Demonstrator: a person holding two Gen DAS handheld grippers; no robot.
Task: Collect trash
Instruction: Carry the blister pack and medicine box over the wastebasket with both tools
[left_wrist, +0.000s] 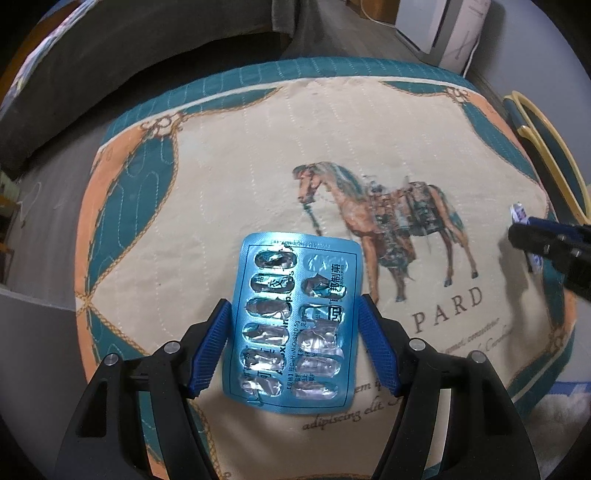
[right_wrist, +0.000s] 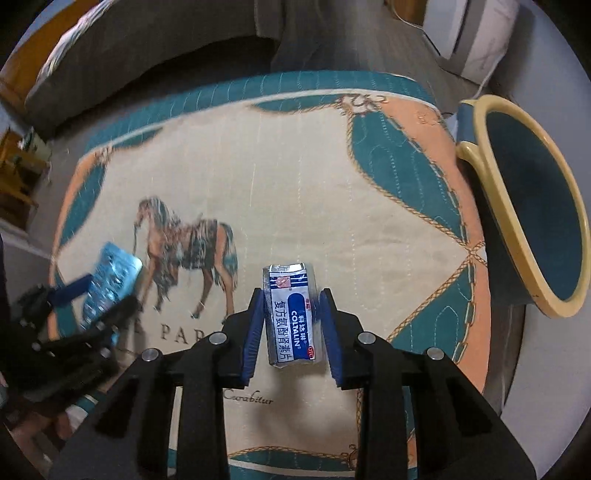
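A used blue blister pack (left_wrist: 295, 325) lies between the blue pads of my left gripper (left_wrist: 293, 341); the pads touch its two long edges, so the gripper is shut on it above the horse-print mat (left_wrist: 258, 177). In the right wrist view the pack (right_wrist: 110, 280) sits at the left with the left gripper (right_wrist: 74, 295). My right gripper (right_wrist: 290, 328) is shut on a small silver and blue medicine strip (right_wrist: 290, 317), held just above the mat (right_wrist: 295, 184). In the left wrist view the right gripper (left_wrist: 546, 247) shows at the right edge.
A teal bin with a yellow rim (right_wrist: 532, 206) stands off the mat's right side, mouth tilted toward me; it also shows in the left wrist view (left_wrist: 546, 155). A dark sofa (left_wrist: 129, 66) runs behind the mat. A white box (right_wrist: 476, 37) stands at the back right.
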